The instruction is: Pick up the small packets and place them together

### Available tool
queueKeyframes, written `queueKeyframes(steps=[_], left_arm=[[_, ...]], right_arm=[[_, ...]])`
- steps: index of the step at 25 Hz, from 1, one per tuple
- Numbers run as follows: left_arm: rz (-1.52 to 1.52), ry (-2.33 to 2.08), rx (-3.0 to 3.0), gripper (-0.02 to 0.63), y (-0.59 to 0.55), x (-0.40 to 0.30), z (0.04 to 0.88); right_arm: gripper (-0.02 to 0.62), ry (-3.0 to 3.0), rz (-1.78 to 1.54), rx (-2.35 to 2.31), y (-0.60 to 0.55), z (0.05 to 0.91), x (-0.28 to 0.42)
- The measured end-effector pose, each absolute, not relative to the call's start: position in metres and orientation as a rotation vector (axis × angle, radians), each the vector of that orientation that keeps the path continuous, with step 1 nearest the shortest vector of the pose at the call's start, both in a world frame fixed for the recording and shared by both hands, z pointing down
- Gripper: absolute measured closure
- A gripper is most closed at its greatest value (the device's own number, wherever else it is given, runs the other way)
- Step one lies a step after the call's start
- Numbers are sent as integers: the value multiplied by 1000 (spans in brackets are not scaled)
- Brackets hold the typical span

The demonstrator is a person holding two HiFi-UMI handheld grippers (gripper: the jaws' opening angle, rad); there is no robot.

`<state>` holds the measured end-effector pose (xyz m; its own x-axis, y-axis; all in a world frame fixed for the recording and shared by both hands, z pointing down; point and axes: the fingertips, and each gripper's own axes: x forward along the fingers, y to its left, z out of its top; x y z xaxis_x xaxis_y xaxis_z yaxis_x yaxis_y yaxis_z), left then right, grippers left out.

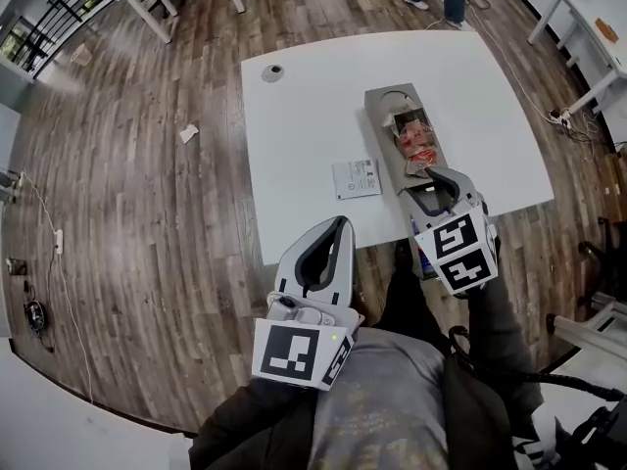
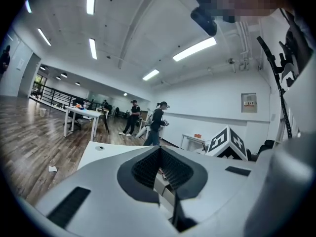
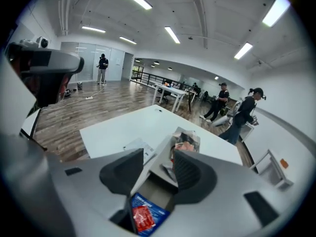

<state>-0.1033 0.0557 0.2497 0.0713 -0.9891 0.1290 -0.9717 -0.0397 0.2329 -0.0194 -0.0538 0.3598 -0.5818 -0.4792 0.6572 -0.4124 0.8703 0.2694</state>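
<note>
A grey cardboard tray (image 1: pixel 385 99) lies lengthwise on the white table (image 1: pixel 304 116). Several small red and clear packets (image 1: pixel 416 145) are piled in its near half. My right gripper (image 1: pixel 443 176) hovers at the tray's near end, open, with nothing between its fingers. In the right gripper view (image 3: pixel 157 163) the tray (image 3: pixel 184 131) and packets (image 3: pixel 185 144) show beyond the gap, and a blue packet with a red patch (image 3: pixel 144 215) shows low down by the jaws' base. My left gripper (image 1: pixel 339 225) is shut and empty, just short of the table's near edge, its tips (image 2: pixel 159 149) meeting.
A white leaflet (image 1: pixel 356 177) lies left of the tray, and a small round object (image 1: pixel 273 70) sits near the table's far left corner. A paper scrap (image 1: pixel 188 133) is on the wooden floor. Other white tables (image 1: pixel 588 37) and standing people (image 2: pixel 157 125) are farther off.
</note>
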Motion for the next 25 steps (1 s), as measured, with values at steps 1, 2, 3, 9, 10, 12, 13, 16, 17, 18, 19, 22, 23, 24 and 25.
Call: queueKeyframes(steps=[1,2,3,9,10,12,13,16,17,18,19,22,23,24,25], left_arm=[[-97,-1970,2096,603,58,-104,251],[-97,-1964,2098,603,59,-105,252],[-98,-1959,2099,603,60,-105,253],[-95,-1969,2045,603,59,-125,264],[-93,-1970,2034,603,58,-128,266],[-87,-1960,2019,603,55,-132,270],[-84,-1950,2018,603,53,-133,273],[-72,-1892,2042,603,45,-129,282],[-67,-1865,2056,603,43,-124,285],[-62,-1839,2072,603,41,-118,287],[-57,-1813,2088,603,38,-112,289],[-34,-1716,2156,603,32,-86,291],[-24,-1678,2179,603,31,-76,292],[-17,-1644,2198,603,31,-67,293],[-10,-1618,2213,603,31,-58,294]], right_arm=[[408,-2267,-106,619,-46,364,-24],[408,-2268,-101,596,-38,368,-29],[408,-2270,-97,571,-32,372,-34],[408,-2251,-74,403,-6,392,-71],[408,-2245,-63,373,-2,396,-76],[409,-2235,-40,332,6,402,-80],[410,-2231,-28,324,8,404,-80],[408,-2226,8,349,12,408,-72],[409,-2223,19,370,13,408,-66],[409,-2219,29,390,13,407,-59],[408,-2216,36,410,14,406,-51],[409,-2210,51,477,18,399,-28],[410,-2210,58,502,21,397,-19],[410,-2211,66,522,25,396,-11],[408,-2213,75,537,27,396,-4]])
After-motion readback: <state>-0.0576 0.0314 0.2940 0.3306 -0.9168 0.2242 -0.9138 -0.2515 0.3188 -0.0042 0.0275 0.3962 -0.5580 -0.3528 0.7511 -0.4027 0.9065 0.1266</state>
